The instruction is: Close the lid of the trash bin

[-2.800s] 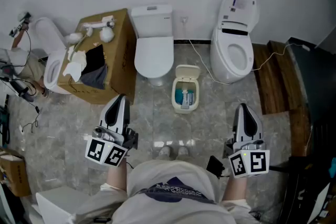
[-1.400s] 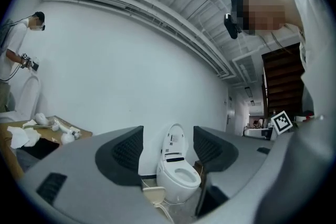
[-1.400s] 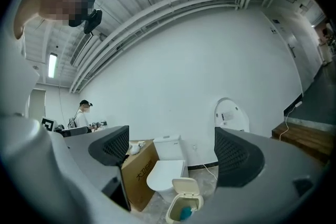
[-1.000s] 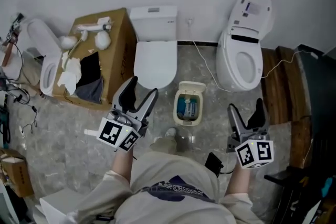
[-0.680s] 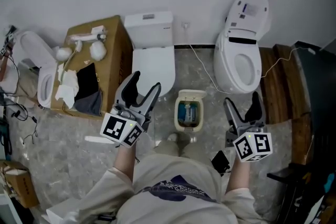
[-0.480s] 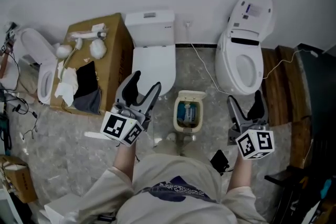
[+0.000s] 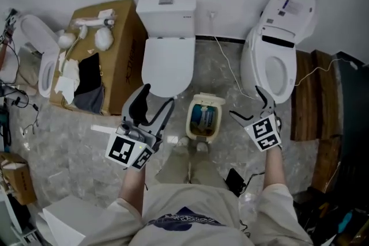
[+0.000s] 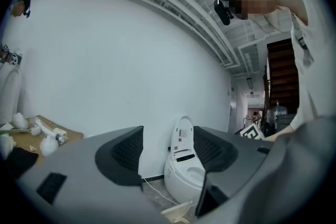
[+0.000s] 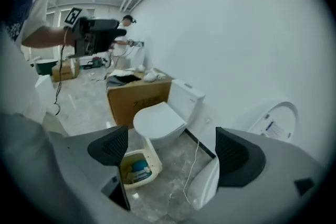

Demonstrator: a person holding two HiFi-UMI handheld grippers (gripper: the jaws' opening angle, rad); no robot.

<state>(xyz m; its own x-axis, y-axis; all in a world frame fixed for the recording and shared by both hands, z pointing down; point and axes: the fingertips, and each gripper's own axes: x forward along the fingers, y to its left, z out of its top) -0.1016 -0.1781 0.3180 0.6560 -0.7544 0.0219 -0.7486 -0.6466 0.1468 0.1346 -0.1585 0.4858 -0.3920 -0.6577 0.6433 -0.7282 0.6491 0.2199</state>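
Note:
A small cream trash bin (image 7: 202, 121) stands on the grey floor between two toilets, its lid (image 7: 209, 99) tipped up at the far side and blue rubbish showing inside. My left gripper (image 7: 157, 99) is open, just left of the bin. My right gripper (image 7: 247, 104) is open too, turned sideways just right of the bin, touching nothing. The right gripper view looks down on the bin (image 9: 135, 171) and its raised lid (image 9: 152, 157) past the open right gripper (image 9: 173, 152). In the left gripper view the left gripper (image 8: 168, 152) frames the far toilet (image 8: 181, 170).
A closed white toilet (image 7: 167, 57) stands behind the bin, and a toilet with its seat up (image 7: 277, 60) at the right. A cardboard box (image 7: 98, 49) with cloths is at the left. A cable (image 7: 228, 69) trails over the floor. Wooden planks (image 7: 308, 101) lie far right.
My right gripper has swung in from the lower right towards the bin and turned sideways. The left gripper stays beside the bin's left. The lid is still up.

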